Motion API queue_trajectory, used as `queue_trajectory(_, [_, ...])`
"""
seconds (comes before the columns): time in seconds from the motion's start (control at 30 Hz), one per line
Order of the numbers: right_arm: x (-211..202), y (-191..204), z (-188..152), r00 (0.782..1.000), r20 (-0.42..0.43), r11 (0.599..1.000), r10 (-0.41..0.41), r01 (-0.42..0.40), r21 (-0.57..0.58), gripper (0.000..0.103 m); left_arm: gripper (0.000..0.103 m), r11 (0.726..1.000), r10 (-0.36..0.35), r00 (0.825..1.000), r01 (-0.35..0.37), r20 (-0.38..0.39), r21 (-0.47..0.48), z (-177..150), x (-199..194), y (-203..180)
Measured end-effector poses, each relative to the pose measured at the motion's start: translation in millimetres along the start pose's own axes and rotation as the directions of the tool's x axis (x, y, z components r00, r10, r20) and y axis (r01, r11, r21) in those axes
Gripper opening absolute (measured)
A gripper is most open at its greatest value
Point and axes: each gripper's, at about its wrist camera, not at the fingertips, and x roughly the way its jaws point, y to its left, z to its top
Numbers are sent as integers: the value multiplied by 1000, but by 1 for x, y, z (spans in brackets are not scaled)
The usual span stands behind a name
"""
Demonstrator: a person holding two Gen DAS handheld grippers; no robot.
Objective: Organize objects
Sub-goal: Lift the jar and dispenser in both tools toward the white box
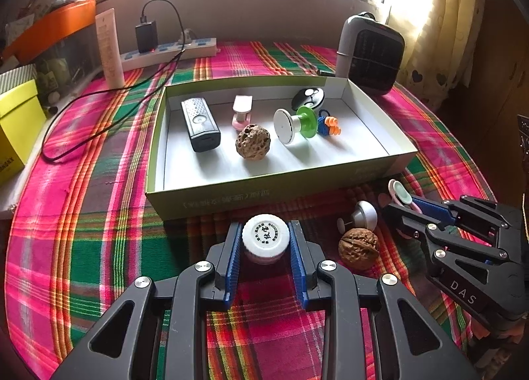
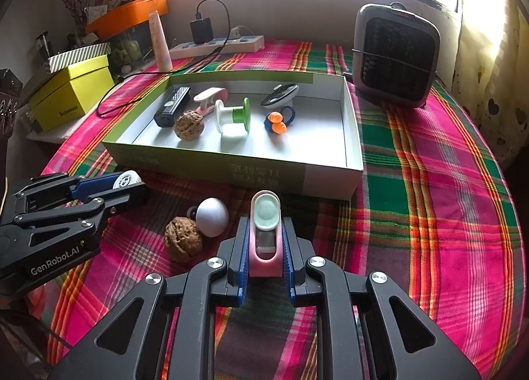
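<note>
left wrist view: your left gripper (image 1: pixel 266 241) is clamped on a small white-capped jar (image 1: pixel 265 236), blue pads pressing its two sides, cap facing up. the jar sits just short of the near wall of the green-sided box (image 1: pixel 274 195); whether it rests on the plaid cloth (image 1: pixel 99 231) or hangs just over it, i cannot tell. the box lies straight ahead of the fingers, so the coming move looks like up, over the near wall, then down.

right wrist view: your right gripper (image 2: pixel 264 244) is closed tight on a pink clip (image 2: pixel 265 231) with a pale green pad at its tip. the clip's long axis runs along the fingers, tip pointing at the box's near wall, close to its front right corner.

both loads sit on the near side of the box, about equally close. the right gripper has open box floor ahead, right of the blue and orange toy (image 2: pixel 277 120). the left one faces a fuller stretch: black remote (image 1: pixel 200 125), rough walnut (image 1: pixel 253 141), green and white spool (image 1: pixel 292 124).

still outside the box, between your two grippers: a smooth walnut (image 1: pixel 358 247) touching a silver knob (image 1: pixel 362 214). your right gripper looks nearer to both.
</note>
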Motion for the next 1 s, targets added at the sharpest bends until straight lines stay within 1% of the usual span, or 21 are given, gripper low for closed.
queue_trajectory(0.23, [-8,-1,3,1000,18,1000,3,-3,1,18,26,1000,1,1000,-1,18,4,4,-8,-1])
queue_trajectory(0.57, [-17,-1,17,999,49,1000,9,-9,-7,18,26,1000,-11,999,10,52,16,18,-20,-2])
queue_trajectory(1.0, [-17,-4,35,997,67,1000,24,-24,-3,18,26,1000,-19,997,18,79,4,37,-24,2])
